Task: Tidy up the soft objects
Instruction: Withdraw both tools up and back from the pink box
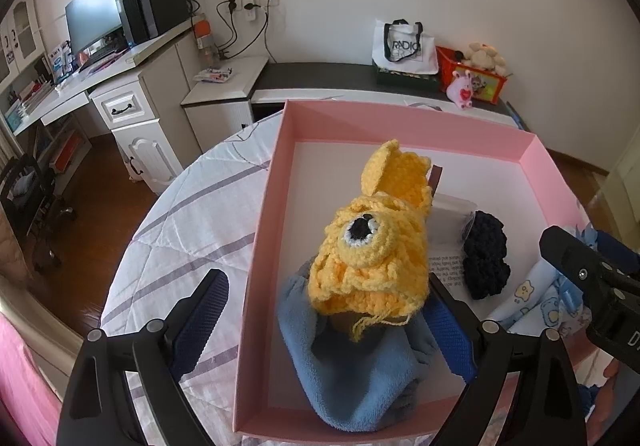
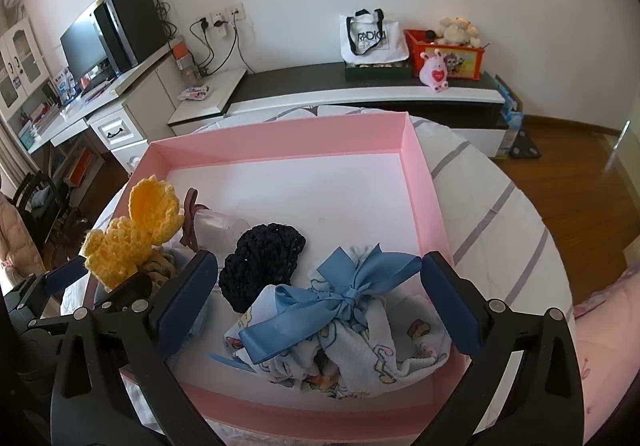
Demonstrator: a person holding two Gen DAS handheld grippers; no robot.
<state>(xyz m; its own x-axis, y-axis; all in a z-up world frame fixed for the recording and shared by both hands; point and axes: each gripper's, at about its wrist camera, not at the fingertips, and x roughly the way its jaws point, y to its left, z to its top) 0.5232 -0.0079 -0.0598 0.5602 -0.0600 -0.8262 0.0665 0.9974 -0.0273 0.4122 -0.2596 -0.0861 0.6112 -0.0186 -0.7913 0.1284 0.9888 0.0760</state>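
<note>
Over the pink box (image 2: 416, 165) on the quilted table (image 1: 188, 213), I hold both grippers tilted down with their jaws spread wide. The left gripper (image 1: 326, 320) straddles the yellow crochet toy (image 1: 366, 250) and the blue fleece cloth (image 1: 360, 362) beneath it, one finger outside the box wall; its pads (image 1: 200, 322) do not press on either, so it holds nothing. The right gripper (image 2: 318, 302) stands open around the printed pouch with the blue ribbon bow (image 2: 340, 298), seemingly clear of it. A black crochet piece (image 2: 260, 266) lies between the two bundles. By my reading, these items are placed; to finish well I would lift straight up so loose yarn and ribbon do not snag on the fingers.
</note>
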